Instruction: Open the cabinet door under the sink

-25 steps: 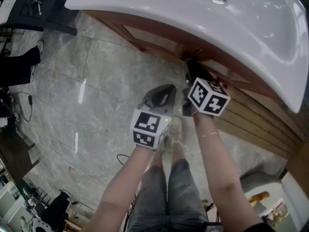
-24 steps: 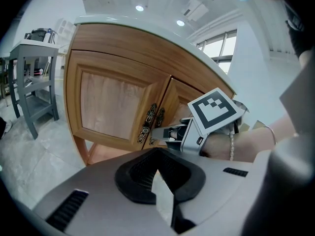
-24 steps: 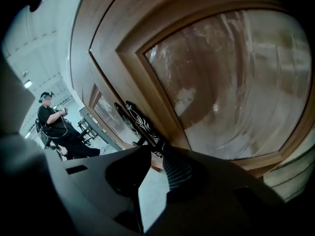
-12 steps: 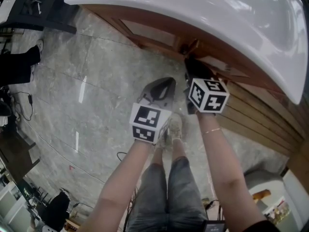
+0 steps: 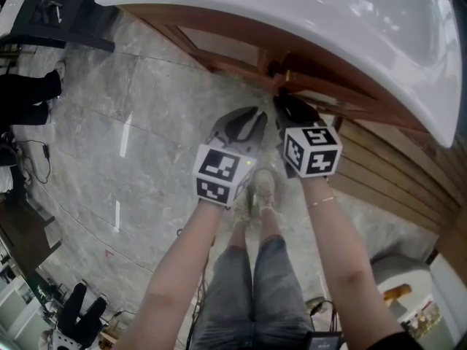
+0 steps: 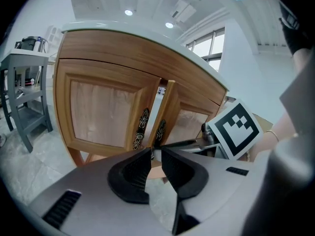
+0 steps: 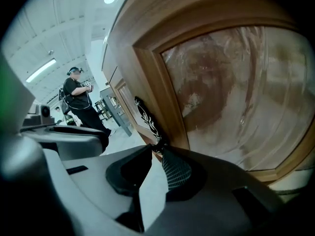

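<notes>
Under the white sink (image 5: 365,20) stands a wooden cabinet with two panelled doors. The left door (image 6: 98,107) is closed. The right door (image 6: 189,119) stands ajar, with a bright gap beside its ornate dark handle (image 6: 160,131). My right gripper (image 5: 279,93) is at that door's edge; in the right gripper view its tips (image 7: 160,146) are shut on the lower end of the handle (image 7: 147,118). My left gripper (image 5: 257,115) hovers just left of it, in front of the doors. Its jaws (image 6: 155,151) are opening, with a narrow gap and nothing between them.
The left door's handle (image 6: 141,127) sits next to the gap. A grey metal stand (image 6: 24,97) is left of the cabinet. Slatted wood panelling (image 5: 387,173) runs to the right. My shoes (image 5: 263,188) are on the marble floor below the grippers. A person in black (image 7: 81,102) stands far off.
The right door has swung a little further out with my right gripper on its handle. My left gripper's jaws, shut before, have parted slightly.
</notes>
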Action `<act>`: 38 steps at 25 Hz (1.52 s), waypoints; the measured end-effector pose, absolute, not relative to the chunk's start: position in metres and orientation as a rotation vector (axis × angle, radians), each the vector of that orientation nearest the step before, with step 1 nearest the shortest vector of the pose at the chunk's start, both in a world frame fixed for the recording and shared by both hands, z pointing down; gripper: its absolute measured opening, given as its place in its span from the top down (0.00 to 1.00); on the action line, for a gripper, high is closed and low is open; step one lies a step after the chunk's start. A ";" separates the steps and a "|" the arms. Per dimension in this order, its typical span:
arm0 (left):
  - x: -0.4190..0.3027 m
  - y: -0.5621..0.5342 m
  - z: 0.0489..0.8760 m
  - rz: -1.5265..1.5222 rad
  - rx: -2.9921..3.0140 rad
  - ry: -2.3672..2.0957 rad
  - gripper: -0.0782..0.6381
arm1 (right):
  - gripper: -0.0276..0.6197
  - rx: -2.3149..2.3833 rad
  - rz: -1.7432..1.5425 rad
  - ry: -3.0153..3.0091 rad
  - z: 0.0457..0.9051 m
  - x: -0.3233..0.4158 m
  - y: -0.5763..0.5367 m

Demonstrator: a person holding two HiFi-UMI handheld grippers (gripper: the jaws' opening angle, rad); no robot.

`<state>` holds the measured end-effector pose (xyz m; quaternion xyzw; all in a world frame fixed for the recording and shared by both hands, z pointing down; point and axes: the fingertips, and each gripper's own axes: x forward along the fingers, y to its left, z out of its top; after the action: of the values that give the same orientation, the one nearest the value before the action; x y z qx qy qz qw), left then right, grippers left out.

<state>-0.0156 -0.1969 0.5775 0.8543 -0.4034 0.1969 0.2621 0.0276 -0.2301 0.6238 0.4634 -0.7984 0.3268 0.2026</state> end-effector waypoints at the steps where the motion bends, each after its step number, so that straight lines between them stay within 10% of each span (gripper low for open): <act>1: -0.014 -0.198 0.577 0.538 2.322 -1.082 0.80 | 0.84 1.283 0.908 -2.232 0.624 0.027 -0.228; 10: 0.001 -0.211 0.570 0.549 2.433 -0.966 0.61 | 0.84 1.231 0.889 -2.252 0.623 0.025 -0.214; 38: 0.035 -0.210 0.569 0.505 2.647 -0.593 0.70 | 0.86 1.118 0.730 -2.277 0.619 0.028 -0.185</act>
<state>0.0355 -0.2099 0.5689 0.9419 -0.2111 0.1796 0.1899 0.0277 -0.1847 0.6186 0.4102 -0.8356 0.2677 0.2486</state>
